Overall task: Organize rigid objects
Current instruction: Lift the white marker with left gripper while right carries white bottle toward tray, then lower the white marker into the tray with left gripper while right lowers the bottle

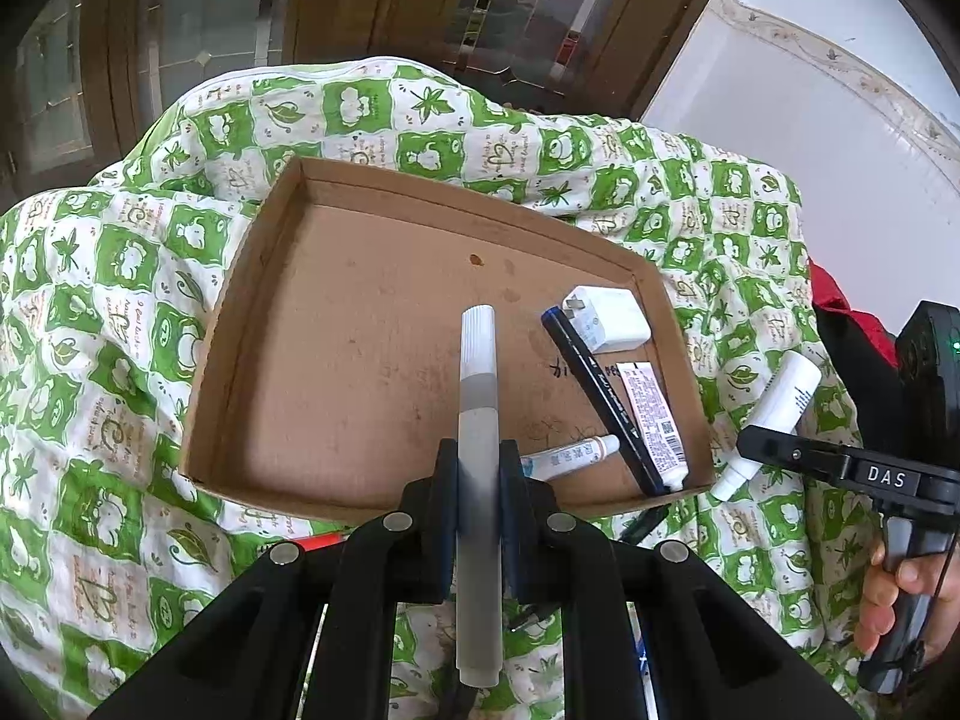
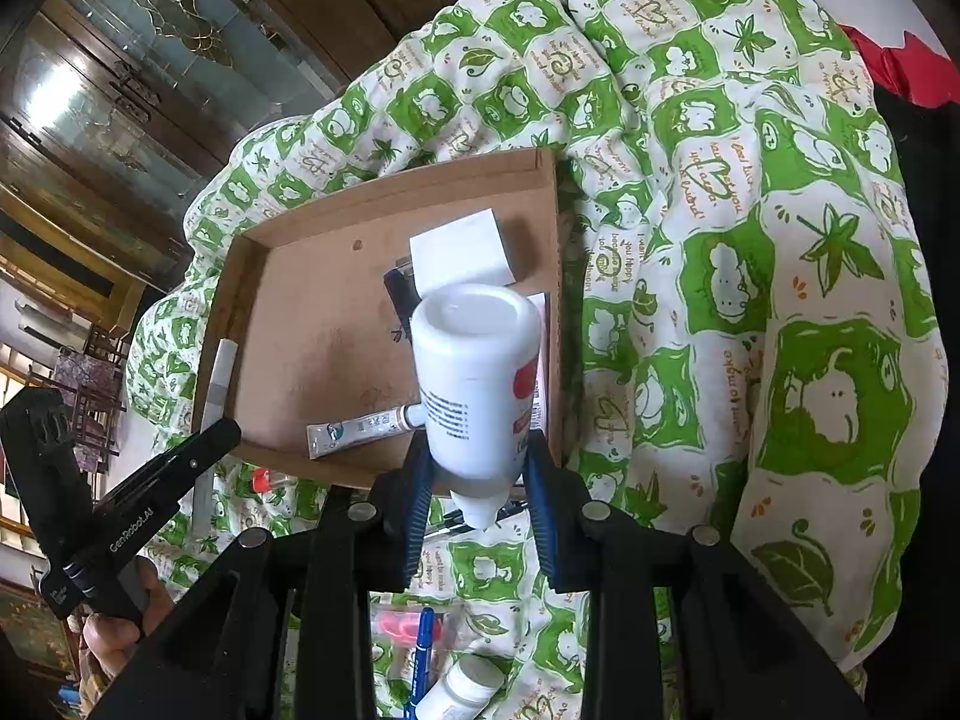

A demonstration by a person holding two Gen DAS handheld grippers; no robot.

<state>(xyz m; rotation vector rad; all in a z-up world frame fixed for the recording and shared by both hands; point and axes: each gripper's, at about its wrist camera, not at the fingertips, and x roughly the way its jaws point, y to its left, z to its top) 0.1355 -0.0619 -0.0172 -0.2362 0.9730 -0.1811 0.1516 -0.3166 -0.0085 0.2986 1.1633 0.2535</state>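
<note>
— Left gripper (image 1: 479, 480) status?

— Clamped on a grey marker (image 1: 478, 396). Both pads press the barrel near its middle. The marker points forward over the near wall of the tray (image 1: 240, 300), cap end above the tray floor.

— Right gripper (image 2: 477, 498)?

— Clenched on a white bottle (image 2: 474, 378), nozzle end toward the camera, flat base pointing at the tray. The pads bear on the shoulder just above the nozzle. From the left wrist view the bottle sits just outside the tray's right wall, over the quilt (image 1: 120, 300).

— Tray contents?

— A white charger (image 1: 606, 318) near the far right corner. A black pen (image 1: 600, 396) lies diagonally beside it. A white tube with printed label (image 1: 654, 420) lies right of the pen, touching it near the lower end. A smaller tube (image 1: 570, 453) lies against the near wall. Left half of the floor is bare cardboard.

— Outside the tray?

— A blue pen (image 2: 423, 648) and a white jar (image 2: 465, 687) lie on the quilt below the right gripper. A hand (image 1: 906, 594) grips the right handle.
</note>
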